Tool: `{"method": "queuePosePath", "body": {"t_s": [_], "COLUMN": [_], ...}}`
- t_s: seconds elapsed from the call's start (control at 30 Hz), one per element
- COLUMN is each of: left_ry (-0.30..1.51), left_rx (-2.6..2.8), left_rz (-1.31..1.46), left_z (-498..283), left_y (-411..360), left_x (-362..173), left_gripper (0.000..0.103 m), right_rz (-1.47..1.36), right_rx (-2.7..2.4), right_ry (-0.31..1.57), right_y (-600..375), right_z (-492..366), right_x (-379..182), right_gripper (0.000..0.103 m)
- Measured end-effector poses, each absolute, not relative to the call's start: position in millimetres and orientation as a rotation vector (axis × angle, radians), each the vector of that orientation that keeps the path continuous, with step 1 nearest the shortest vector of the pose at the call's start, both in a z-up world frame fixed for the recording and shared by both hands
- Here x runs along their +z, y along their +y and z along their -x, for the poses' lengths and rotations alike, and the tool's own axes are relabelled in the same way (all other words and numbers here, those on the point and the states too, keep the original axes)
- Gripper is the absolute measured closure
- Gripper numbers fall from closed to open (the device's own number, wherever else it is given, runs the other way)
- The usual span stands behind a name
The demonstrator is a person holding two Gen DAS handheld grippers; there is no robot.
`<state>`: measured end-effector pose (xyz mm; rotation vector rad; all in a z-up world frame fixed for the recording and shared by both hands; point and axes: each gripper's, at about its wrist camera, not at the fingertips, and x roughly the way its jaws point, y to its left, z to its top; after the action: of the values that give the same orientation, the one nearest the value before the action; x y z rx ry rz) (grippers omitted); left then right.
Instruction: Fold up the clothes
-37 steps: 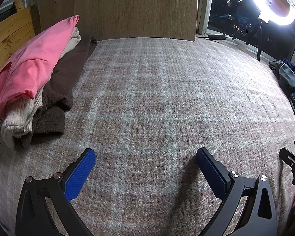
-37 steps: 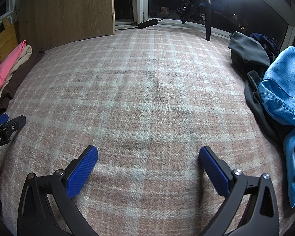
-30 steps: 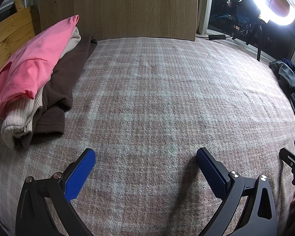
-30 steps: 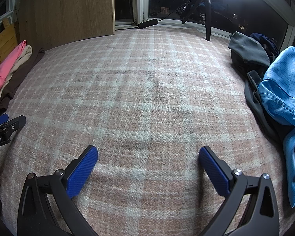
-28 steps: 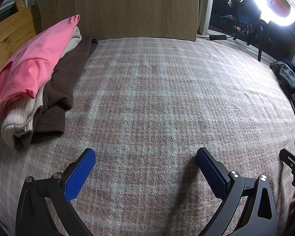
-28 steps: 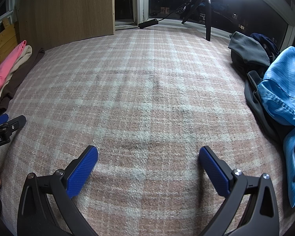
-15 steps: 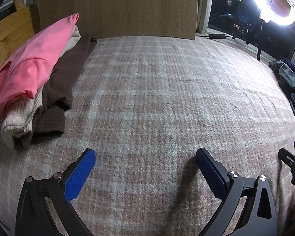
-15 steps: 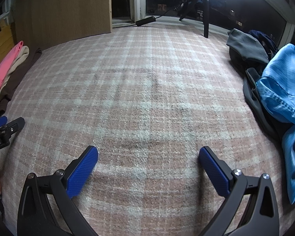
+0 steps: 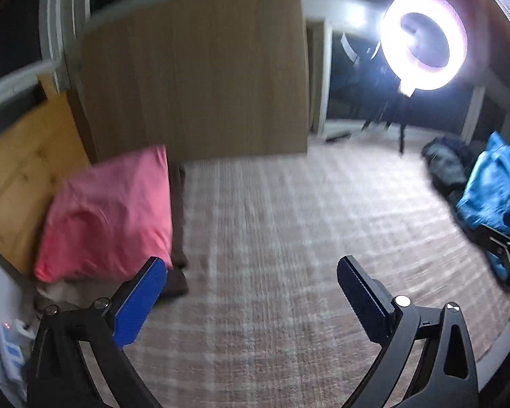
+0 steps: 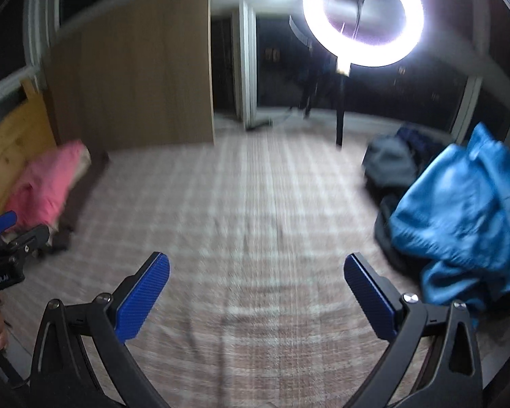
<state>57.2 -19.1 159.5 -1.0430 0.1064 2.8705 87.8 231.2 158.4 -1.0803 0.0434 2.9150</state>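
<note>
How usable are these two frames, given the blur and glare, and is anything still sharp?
Left wrist: motion blur smears the plaid blanket and pink garment; the ring light blooms; the left claw is crisp. Right wrist: the same smear on the blue garment, harsher ring-light glare, and the right claw is sharp.

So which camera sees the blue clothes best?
The right wrist view: the blue clothes fill its right side as a whole crumpled heap. The left wrist view catches only a blurry part at its right edge, partly behind the other gripper.
</note>
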Motion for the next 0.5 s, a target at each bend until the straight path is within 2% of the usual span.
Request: {"method": "queuePosePath", "body": {"t_s": [0.5], "left_ry": [0.189], "left_rx": [2.86], "left_rz": [0.745], "left_z": [-98.6], "left_y": [-13.5], "left_x": [229.3], "left_gripper": [0.001], "right_rz": [0.815], "right_rx": [2.808], "right_ry": [0.057], "right_y": [240.8], "right_z": [-121.8], "right_x": [230.1], "right_gripper": [0.0]}}
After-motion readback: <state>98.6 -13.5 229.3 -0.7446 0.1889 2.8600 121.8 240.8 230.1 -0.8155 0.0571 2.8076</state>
